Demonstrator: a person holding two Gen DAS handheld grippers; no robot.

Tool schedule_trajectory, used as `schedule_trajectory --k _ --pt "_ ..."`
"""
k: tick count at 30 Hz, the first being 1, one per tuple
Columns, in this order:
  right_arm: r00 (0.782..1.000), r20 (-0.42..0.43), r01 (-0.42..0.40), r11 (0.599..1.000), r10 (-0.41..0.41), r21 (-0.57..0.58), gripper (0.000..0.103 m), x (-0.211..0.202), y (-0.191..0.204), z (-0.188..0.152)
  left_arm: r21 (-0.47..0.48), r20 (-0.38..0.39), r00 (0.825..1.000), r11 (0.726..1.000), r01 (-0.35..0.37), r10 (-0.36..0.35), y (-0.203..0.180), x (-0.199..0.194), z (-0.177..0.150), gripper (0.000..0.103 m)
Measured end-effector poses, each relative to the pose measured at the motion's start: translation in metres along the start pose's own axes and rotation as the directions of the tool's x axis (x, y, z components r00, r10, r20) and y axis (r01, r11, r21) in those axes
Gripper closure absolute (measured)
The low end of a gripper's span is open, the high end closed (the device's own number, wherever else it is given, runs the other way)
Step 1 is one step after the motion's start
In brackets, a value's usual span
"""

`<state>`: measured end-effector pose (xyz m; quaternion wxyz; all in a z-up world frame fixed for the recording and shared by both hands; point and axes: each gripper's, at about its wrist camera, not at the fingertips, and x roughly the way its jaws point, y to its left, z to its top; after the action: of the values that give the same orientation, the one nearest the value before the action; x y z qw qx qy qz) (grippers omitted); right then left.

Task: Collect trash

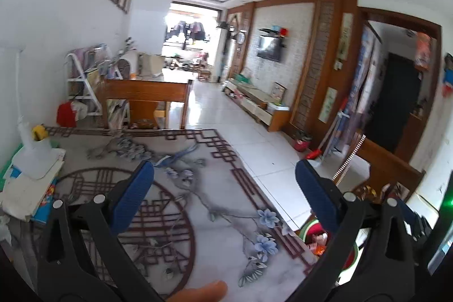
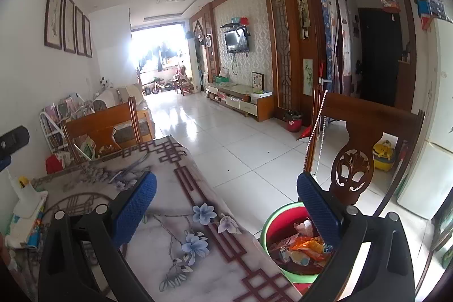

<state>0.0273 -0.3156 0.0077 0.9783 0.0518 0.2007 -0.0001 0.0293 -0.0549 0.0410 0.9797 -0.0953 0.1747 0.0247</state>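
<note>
- Trash (image 2: pixel 300 248): crumpled wrappers and packets, orange and pale, heaped in a red bin with a green rim (image 2: pixel 266 220) on the floor, just beside the table's edge and in front of a carved wooden chair (image 2: pixel 354 169).
- Handling, as a judgement: wrappers look light, soft and crinkly, likely slippery film; they should crush under the pads without harm. Best taken by a bunched fold or a corner rather than a flat face.
- Right gripper (image 2: pixel 226 188): jaws wide apart, nothing between the blue pads; it hovers over the table edge with the bin under its right finger.
- Left gripper (image 1: pixel 225 180): jaws also spread wide, empty, above the table (image 1: pixel 215 188).
- Table: marble-look top with a flower and lattice print; no loose litter visible on the open part.
- Far left of the table: a white lamp base (image 1: pixel 34 157) on stacked paper and books.
- Beyond: another wooden chair (image 1: pixel 144 98), white tiled floor, a small red bucket (image 2: pixel 293 120) by the wall, a wall-mounted TV (image 2: pixel 237 40).
</note>
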Motion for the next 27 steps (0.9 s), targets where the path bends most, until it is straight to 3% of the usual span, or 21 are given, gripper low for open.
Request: schedule_trajectory --k 8,13,27 --pt "0.999 -0.027 -0.017 1.000 0.016 -0.008 0.007 -0.005 0.009 -0.008 -0.034 -0.024 0.999 0.999 -0.032 0.031 0.016 -0.005 0.002 0.005" --pt "0.999 -0.044 -0.020 1.000 0.020 0.005 0.007 -0.004 0.013 -0.011 -0.038 -0.050 0.999 0.999 -0.003 0.001 0.020 -0.005 0.001 0.005" --pt "0.993 -0.105 -0.063 0.998 0.062 -0.011 0.007 -0.002 0.025 -0.019 -0.040 -0.067 0.998 0.999 -0.016 0.014 0.024 -0.004 -0.003 0.005"
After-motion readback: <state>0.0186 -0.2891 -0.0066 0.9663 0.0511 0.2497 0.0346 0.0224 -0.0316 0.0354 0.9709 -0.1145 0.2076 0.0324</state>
